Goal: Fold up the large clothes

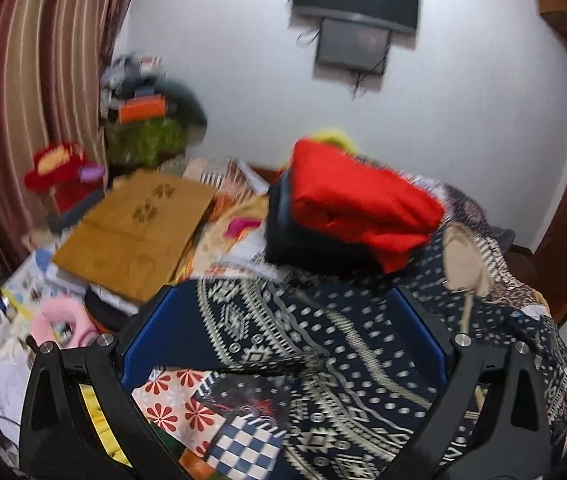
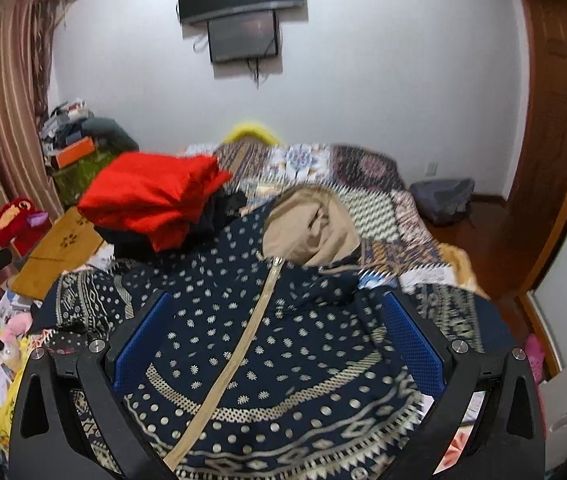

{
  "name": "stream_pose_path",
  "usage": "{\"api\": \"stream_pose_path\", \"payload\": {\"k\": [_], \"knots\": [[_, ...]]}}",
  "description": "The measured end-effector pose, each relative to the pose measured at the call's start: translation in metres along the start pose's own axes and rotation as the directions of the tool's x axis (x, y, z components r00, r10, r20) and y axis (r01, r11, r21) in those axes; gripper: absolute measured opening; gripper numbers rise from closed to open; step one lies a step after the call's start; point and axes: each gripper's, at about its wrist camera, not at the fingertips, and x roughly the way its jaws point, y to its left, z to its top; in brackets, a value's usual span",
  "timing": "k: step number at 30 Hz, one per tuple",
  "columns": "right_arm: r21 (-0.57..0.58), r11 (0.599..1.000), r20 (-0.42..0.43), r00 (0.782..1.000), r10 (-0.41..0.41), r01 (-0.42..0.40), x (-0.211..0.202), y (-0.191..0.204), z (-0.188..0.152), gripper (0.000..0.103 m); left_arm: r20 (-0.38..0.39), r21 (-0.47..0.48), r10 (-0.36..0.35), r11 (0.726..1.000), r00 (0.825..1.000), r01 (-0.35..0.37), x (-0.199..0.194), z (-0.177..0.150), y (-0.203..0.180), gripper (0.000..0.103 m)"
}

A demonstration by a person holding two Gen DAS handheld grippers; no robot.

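Note:
A navy hooded jacket with a white knit pattern (image 1: 323,344) lies on the patchwork bed. It also shows in the right wrist view (image 2: 283,340), with its beige zip running up to a tan-lined hood (image 2: 315,228). My left gripper (image 1: 283,312) is open, its blue-padded fingers (image 1: 151,328) wide apart above the jacket's left side. My right gripper (image 2: 279,316) is open too, fingers (image 2: 411,340) either side of the zip over the jacket's chest. Neither holds cloth.
A pile of folded clothes with a red garment on top (image 1: 359,204) sits on the bed behind the jacket (image 2: 151,196). A wooden board (image 1: 131,228) and clutter lie at the left. A red plush toy (image 2: 19,220) stands by the curtain.

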Motion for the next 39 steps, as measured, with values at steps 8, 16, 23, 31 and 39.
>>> {"api": "stream_pose_path", "payload": {"k": [8,16,23,31,39], "knots": [[-0.001,1.000,-0.149,0.989,0.007,-0.008,0.054,-0.001,0.002,0.103,-0.274,-0.304,-0.123,0.952,0.954,0.036,0.088,-0.022,0.085,0.102],[-0.016,1.000,-0.218,0.976,-0.009,0.006,0.077,0.000,0.000,0.103,-0.366,-0.548,-0.246,0.837,0.897,0.006,0.129,-0.060,0.148,0.092],[-0.018,1.000,-0.242,0.970,-0.021,0.017,0.085,-0.002,-0.001,0.103,-0.305,-0.755,-0.392,0.655,0.868,0.031,0.148,-0.090,0.188,0.083],[-0.027,0.999,-0.241,0.970,-0.031,0.026,0.086,0.001,-0.003,0.103,-0.324,-0.770,-0.378,0.638,0.867,-0.009,0.140,-0.100,0.196,0.083],[-0.072,0.997,-0.246,0.968,-0.044,0.027,0.086,0.010,-0.006,0.103,-0.350,-0.716,-0.279,0.695,0.894,-0.063,0.157,-0.092,0.204,0.065]]}}
